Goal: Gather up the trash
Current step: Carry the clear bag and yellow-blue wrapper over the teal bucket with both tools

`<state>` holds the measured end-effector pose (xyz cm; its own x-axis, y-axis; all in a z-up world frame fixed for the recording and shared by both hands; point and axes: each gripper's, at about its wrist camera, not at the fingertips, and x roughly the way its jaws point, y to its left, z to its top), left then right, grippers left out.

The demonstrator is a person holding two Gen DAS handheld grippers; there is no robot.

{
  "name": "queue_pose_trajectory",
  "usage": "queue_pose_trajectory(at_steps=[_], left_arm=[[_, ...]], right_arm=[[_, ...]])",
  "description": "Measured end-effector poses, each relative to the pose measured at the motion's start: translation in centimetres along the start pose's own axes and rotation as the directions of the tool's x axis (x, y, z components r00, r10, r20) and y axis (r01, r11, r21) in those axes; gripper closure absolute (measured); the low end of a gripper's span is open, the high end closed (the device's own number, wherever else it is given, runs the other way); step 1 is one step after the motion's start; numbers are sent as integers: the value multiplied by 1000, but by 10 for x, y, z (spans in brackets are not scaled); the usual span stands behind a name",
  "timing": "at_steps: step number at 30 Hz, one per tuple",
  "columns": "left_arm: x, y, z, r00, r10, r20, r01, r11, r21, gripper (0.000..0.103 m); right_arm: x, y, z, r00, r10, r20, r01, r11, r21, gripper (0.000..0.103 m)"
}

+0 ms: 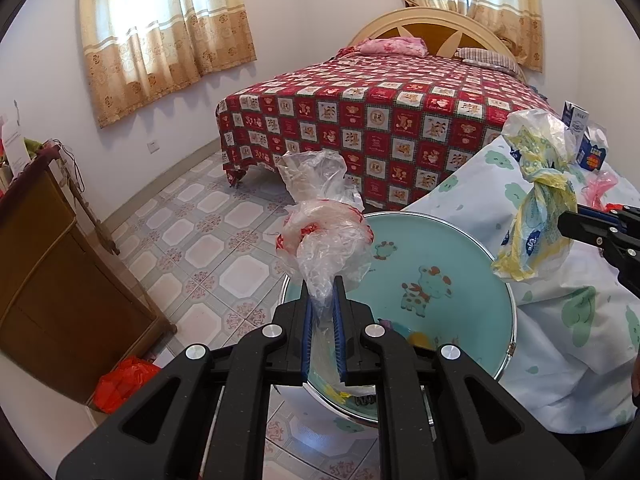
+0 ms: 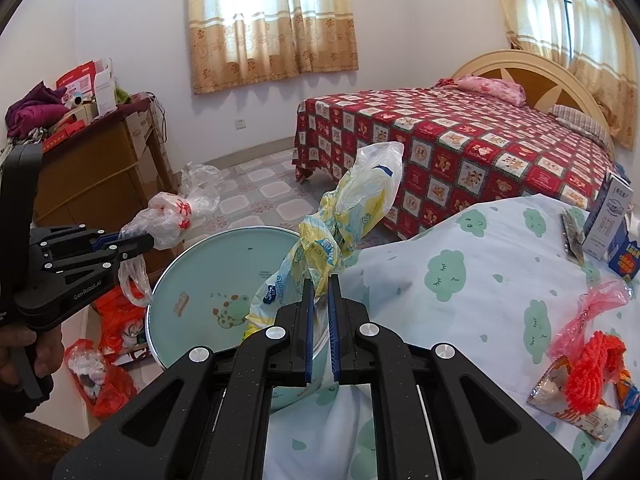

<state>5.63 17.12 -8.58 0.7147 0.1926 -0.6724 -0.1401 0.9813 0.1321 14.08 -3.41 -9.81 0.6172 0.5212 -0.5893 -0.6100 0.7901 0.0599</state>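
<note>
a crumpled clear plastic bag point(image 1: 324, 236) with red print is pinched in the left gripper point(image 1: 323, 300), held above a round pale-green basin point(image 1: 448, 248). just beside it, a twisted yellow-and-white wrapper point(image 2: 344, 220) is clamped in the right gripper point(image 2: 320, 300), next to the cloud-print cloth point(image 2: 480, 280).

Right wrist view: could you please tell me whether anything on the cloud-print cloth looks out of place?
Yes. Loose litter lies at the cloud-print cloth's right edge: an orange mesh bundle on torn snack wrappers, and a pink plastic bag. A milk carton stands upright behind them.
</note>
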Motion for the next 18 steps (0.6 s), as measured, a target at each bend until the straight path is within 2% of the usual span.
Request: queue_pose_trajectory(at_steps=[18], left_arm=[[0, 1, 0, 1000, -1, 1, 1, 1000, -1, 93]], right_arm=[[2, 4, 0, 1000, 4, -3, -4, 1000, -11, 96]])
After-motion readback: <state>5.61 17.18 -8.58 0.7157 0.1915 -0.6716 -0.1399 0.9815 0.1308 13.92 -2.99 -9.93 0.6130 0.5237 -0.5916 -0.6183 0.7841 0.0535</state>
